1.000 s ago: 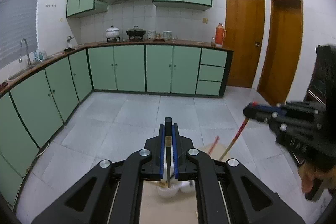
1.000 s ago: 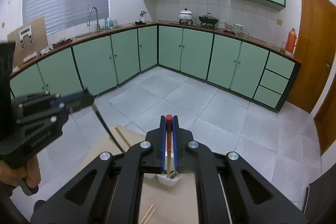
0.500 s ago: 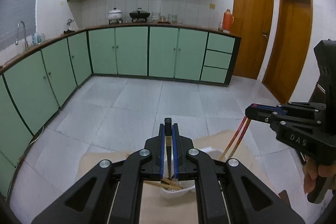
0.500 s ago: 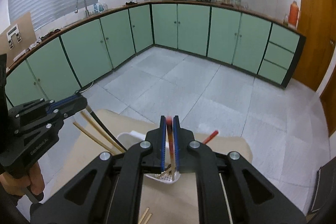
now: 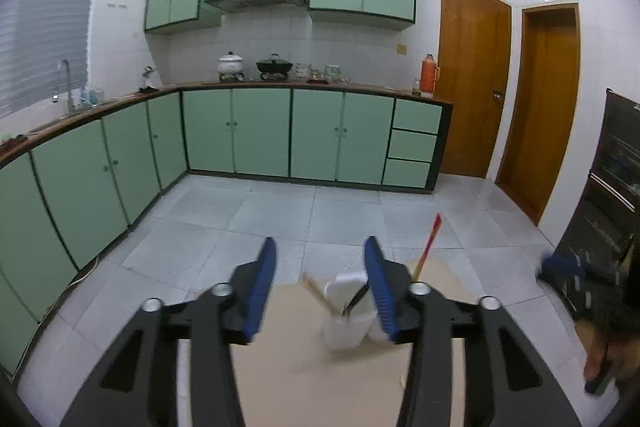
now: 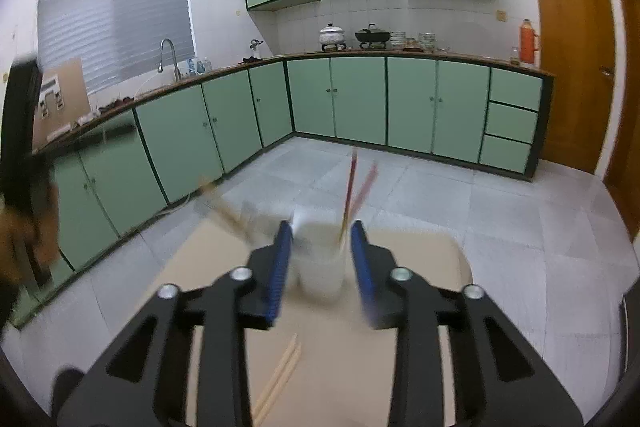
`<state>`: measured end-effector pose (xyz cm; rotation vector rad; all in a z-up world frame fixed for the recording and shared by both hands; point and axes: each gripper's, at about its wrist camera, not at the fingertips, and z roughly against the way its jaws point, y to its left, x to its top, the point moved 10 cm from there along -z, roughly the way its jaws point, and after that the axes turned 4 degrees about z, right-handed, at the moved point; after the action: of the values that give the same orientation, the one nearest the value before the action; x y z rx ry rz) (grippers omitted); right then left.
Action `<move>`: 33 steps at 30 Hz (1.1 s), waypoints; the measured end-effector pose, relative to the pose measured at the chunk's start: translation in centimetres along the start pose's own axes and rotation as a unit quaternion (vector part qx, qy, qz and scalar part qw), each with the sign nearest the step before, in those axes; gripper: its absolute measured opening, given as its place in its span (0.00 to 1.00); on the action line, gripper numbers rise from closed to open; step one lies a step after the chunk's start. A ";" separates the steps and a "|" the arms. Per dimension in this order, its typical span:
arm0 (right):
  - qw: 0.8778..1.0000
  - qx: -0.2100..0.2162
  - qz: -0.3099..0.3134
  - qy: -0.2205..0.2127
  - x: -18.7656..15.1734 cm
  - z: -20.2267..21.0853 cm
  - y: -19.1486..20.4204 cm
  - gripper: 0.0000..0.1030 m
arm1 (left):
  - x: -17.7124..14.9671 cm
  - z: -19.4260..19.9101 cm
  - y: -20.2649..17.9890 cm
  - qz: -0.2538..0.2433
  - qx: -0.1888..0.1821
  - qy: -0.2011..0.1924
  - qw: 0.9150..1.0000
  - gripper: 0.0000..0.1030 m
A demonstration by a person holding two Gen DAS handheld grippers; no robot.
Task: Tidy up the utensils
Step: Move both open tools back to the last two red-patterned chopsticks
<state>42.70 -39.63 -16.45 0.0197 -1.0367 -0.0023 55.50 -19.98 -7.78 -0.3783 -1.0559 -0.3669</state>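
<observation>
Pale wooden chopsticks [image 6: 280, 373], a loose pair, lie on the tan worktop [image 6: 340, 367] directly below the right tongs [image 6: 320, 263], nearest of all and not yet put away. Both tongs are opening with nothing gripped. Just ahead of the right tongs, framed between the parting blue pads, stands the white holder [image 6: 322, 263], blurred; red chopsticks [image 6: 352, 187] stand in it, leaning slightly, and light wooden ones [image 6: 224, 205] slant out toward the left. In the left wrist view the left tongs [image 5: 320, 285] sit just short of the holder [image 5: 348, 315], which lies ahead and right of centre, with the red chopsticks [image 5: 430, 243] rising past the right pad. The right tongs [image 5: 560, 267] show there as a dark blur far to the right.

To do this step well, I would let the pads spread fully before backing away, so no stick is dragged out, then go for the loose pair. Beyond are the tiled floor [image 6: 460, 195] and green cabinets [image 6: 400, 99].
</observation>
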 end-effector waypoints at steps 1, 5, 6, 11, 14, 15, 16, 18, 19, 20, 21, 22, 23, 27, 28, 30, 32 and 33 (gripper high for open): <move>1.000 -0.003 0.000 0.005 -2.1 0.5 0.5 0.35 | -1.1 0.9 0.1 0.001 0.002 0.000 1.000 0.53; 0.999 -0.015 0.007 0.047 -15.0 1.5 4.8 0.35 | -7.6 4.6 0.3 -0.014 0.022 -0.001 1.000 0.61; 0.998 -0.014 0.009 0.063 -18.0 1.5 5.9 0.35 | -9.4 5.5 0.4 -0.009 0.028 -0.002 1.000 0.65; 0.994 0.011 -0.003 0.107 -26.2 1.2 11.0 0.35 | -16.5 8.2 1.0 0.010 0.038 0.006 0.999 0.69; 0.994 0.020 0.018 0.103 -26.9 1.0 13.3 0.35 | -20.0 8.6 1.6 0.031 0.043 0.029 0.998 0.69; 0.994 0.025 0.020 0.105 -27.0 0.9 13.8 0.35 | -21.1 8.7 1.8 0.043 0.043 0.037 0.998 0.69; 0.994 0.027 0.024 0.108 -27.1 0.7 14.2 0.36 | -21.7 8.8 2.0 0.047 0.045 0.039 0.997 0.69; 0.993 0.019 0.033 0.112 -27.0 0.1 14.4 0.35 | -22.7 9.0 2.4 0.059 0.049 0.042 0.996 0.69; 0.993 0.018 0.030 0.112 -26.9 -0.1 14.3 0.34 | -23.1 9.0 2.6 0.065 0.049 0.043 0.996 0.69; 0.993 0.018 0.029 0.112 -26.8 -0.3 14.1 0.33 | -23.5 9.0 2.7 0.069 0.051 0.044 0.995 0.69; 0.993 0.017 0.029 0.113 -26.6 -0.5 14.0 0.28 | -23.9 9.0 2.7 0.072 0.051 0.045 0.995 0.69; 0.993 0.017 0.025 0.114 -26.4 -0.7 13.7 0.20 | -24.2 8.9 2.6 0.071 0.050 0.047 0.995 0.69; 0.993 0.015 0.023 0.115 -26.4 -0.6 13.2 0.14 | -24.7 9.0 2.4 0.070 0.050 0.048 0.995 0.69; 0.993 0.001 0.011 0.117 -26.8 0.0 10.7 0.06 | -26.5 8.3 0.6 0.057 0.042 0.059 0.996 0.68; 0.993 -0.003 0.007 0.116 -27.1 0.2 10.1 0.06 | -27.0 8.1 -0.1 0.055 0.039 0.061 0.996 0.68; 0.993 -0.019 -0.002 0.116 -27.2 0.5 8.3 0.05 | -28.1 7.6 -1.8 0.053 0.030 0.069 0.996 0.68; 0.993 -0.032 -0.014 0.117 -27.2 0.5 6.5 0.05 | -29.0 7.1 -3.4 0.047 0.021 0.075 0.996 0.67; 0.992 -0.039 -0.024 0.117 -27.2 0.6 5.4 0.05 | -29.6 6.8 -4.5 0.044 0.016 0.078 0.996 0.67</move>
<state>28.30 -33.94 -39.51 -0.0260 -0.8005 -0.0835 35.07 -17.49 -30.55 -0.3603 -0.8878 -0.2947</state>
